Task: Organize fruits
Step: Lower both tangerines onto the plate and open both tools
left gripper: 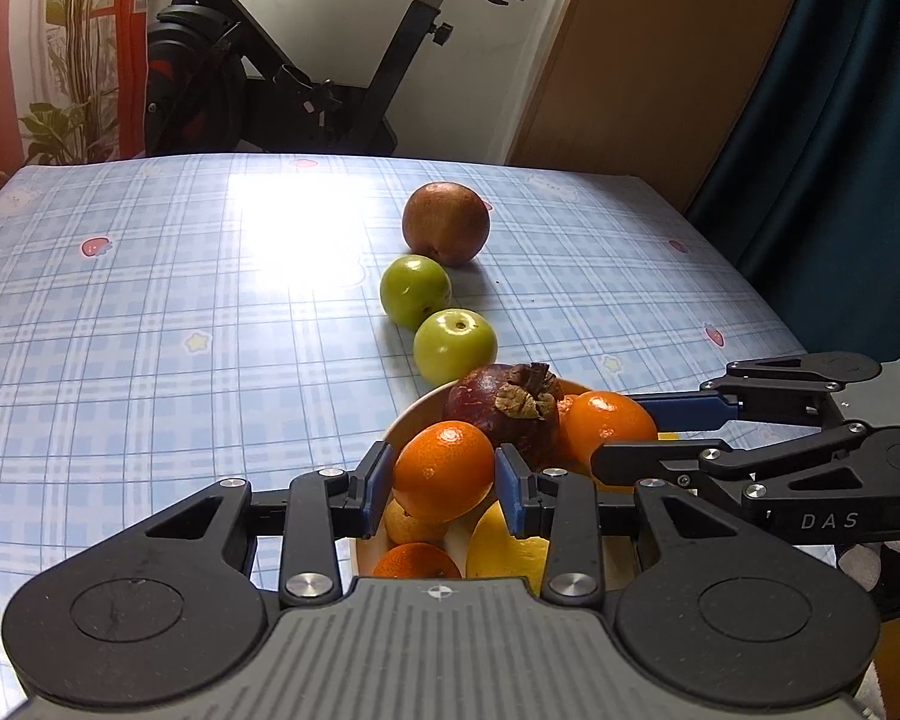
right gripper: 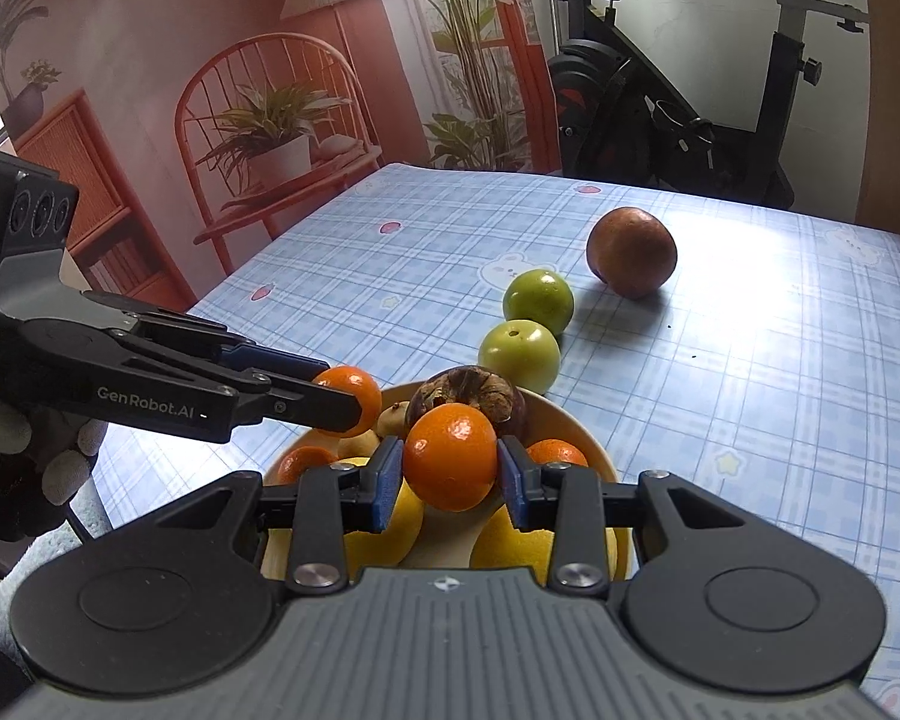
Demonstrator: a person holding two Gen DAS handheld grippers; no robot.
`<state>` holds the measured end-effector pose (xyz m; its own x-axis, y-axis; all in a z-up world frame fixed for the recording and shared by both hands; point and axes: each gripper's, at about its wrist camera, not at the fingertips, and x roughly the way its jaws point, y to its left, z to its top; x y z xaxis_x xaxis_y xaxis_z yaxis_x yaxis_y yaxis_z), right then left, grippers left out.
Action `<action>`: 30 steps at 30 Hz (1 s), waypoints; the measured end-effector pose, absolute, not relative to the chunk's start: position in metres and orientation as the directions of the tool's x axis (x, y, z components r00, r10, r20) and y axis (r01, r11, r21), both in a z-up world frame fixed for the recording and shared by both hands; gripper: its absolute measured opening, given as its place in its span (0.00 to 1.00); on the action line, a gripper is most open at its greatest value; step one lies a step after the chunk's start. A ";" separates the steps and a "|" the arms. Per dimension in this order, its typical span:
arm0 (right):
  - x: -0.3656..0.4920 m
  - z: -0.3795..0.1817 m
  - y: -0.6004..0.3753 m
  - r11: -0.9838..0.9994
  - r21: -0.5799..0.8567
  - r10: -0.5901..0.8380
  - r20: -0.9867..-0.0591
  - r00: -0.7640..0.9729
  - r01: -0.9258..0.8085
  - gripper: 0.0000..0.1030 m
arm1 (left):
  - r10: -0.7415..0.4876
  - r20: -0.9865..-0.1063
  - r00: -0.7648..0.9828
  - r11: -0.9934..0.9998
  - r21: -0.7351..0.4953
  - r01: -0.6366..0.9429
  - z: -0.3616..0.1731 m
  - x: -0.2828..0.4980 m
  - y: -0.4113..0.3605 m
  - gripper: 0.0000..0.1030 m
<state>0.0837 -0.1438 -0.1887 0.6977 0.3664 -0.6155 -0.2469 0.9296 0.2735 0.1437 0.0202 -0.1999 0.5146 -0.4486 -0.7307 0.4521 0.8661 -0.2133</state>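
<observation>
Crowded bowl (left gripper: 408, 414) directly beneath both tools, mangosteen (left gripper: 504, 414) just ahead of the fingertips, two green apples (left gripper: 455, 345) and brown fruit (left gripper: 446, 222) lined up beyond, open tablecloth (left gripper: 150, 330) left and right

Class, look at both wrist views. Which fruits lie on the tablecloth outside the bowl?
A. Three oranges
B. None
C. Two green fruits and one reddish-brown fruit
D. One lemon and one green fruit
C: two green fruits and a reddish-brown fruit sit in a line beyond the bowl; the oranges are over the bowl.

Both wrist views closely share the bowl (left gripper: 408, 420).
</observation>
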 end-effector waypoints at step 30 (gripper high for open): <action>0.058 -0.171 -0.158 0.966 0.255 0.189 -0.557 0.809 -0.050 0.38 | -0.331 -0.654 0.680 0.944 -0.225 0.243 -0.163 0.121 0.039 0.38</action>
<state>0.0575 -0.1576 -0.1712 0.8092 0.1885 -0.5565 -0.0498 0.9657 0.2547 0.1207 0.0395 -0.1635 0.6804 -0.3311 -0.6537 0.2432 0.9436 -0.2247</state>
